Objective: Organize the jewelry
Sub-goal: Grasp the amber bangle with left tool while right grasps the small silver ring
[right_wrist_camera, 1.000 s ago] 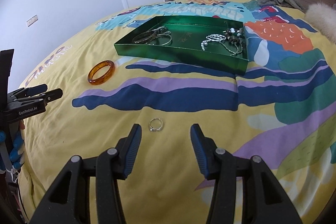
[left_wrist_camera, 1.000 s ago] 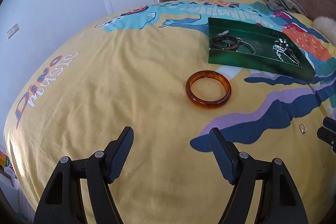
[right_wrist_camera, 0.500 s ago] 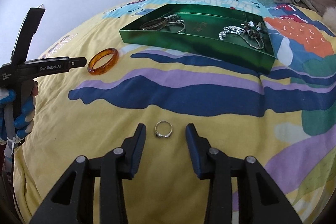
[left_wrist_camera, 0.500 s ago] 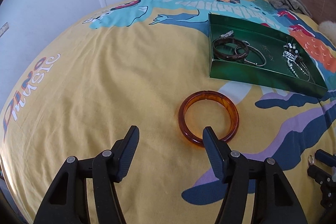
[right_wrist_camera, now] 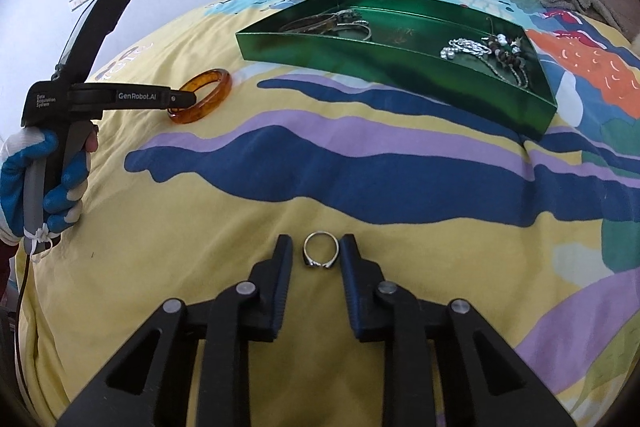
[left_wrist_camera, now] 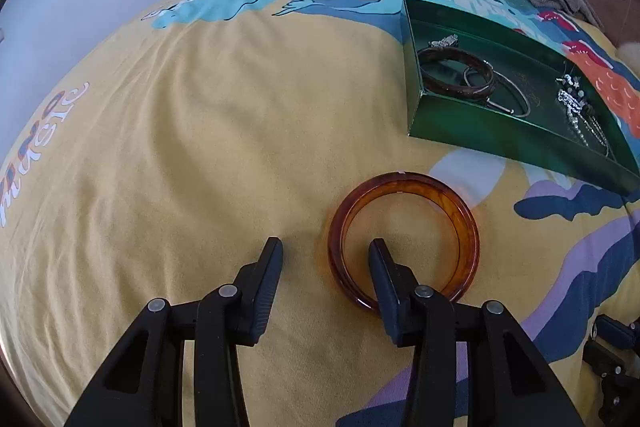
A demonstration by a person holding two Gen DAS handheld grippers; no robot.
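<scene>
We see the left gripper (left_wrist_camera: 324,247) lowered over the amber bangle (left_wrist_camera: 404,239), its jaws closing: 1 finger tip sits inside the hoop, the other outside on the yellow cloth at 9 o'clock of it, so the near-left rim lies between them, but neither pad presses on it yet. The right gripper (right_wrist_camera: 316,247) is closing too, with the small silver ring (right_wrist_camera: 321,255) flat on the bedspread (right_wrist_camera: 200,227) between its 2 tips; narrow gaps remain on both sides, so nothing is grasped.

Against the frames from a second ago, both pairs of jaws stand much narrower. The bangle, then well ahead of the left tips, now lies partly between them. The ring has gone from just beyond the right tips to between them.

The right wrist view alone shows the gloved hand (right_wrist_camera: 40,183) on the left tool's handle at 9 o'clock, and the bangle from the side, at 10 o'clock of the ring. The left wrist view alone looks down into the green tray (left_wrist_camera: 480,135) at 2 o'clock of the bangle, where we make out a dark bangle (left_wrist_camera: 456,75), thin hoops and a beaded tangle.

The left tool covers the bangle's near end in the right wrist view. In the left wrist view the right tool is cut off at the 4 o'clock edge, and the ring is not seen there.
</scene>
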